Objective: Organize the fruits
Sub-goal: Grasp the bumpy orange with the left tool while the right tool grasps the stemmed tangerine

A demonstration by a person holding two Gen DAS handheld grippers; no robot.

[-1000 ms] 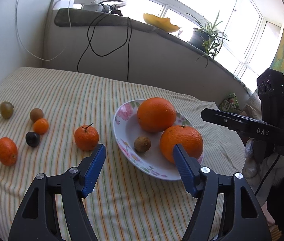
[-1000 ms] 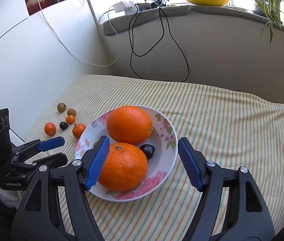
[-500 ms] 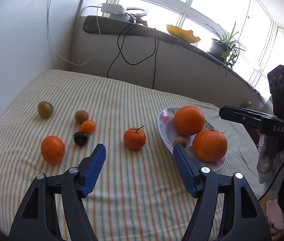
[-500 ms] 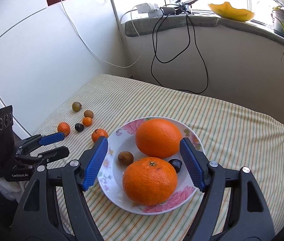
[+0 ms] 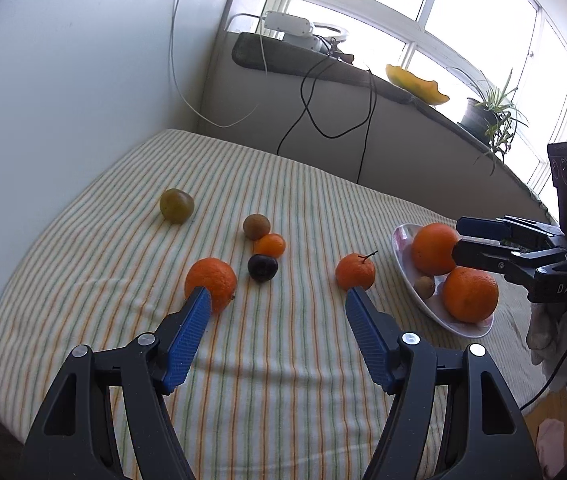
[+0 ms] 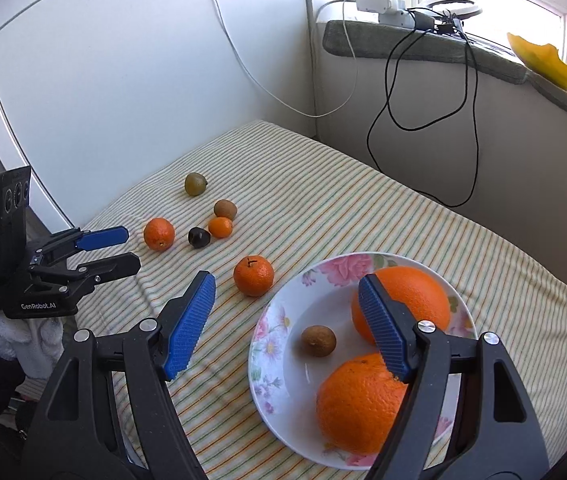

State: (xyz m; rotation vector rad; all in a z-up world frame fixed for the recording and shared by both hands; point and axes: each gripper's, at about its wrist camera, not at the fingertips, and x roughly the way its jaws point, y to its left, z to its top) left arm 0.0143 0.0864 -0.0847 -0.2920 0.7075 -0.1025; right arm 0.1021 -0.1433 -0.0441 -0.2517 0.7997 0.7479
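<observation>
The stemmed mandarin (image 5: 355, 271) sat on the striped cloth (image 5: 283, 360) between the loose fruit and the floral plate (image 6: 283, 368), just past the right fingertip of the left gripper (image 5: 275, 300), at about one o'clock from it, and at eleven o'clock from the right gripper (image 6: 287, 300). Being round, it offered no long axis, and the left hand looked slightly nearer. Both grippers stood released and empty (the right's jaws had just been opening); their bodies read "DAS" (image 5: 566, 289) and "GenRobot.AI" (image 6: 38, 306).
</observation>
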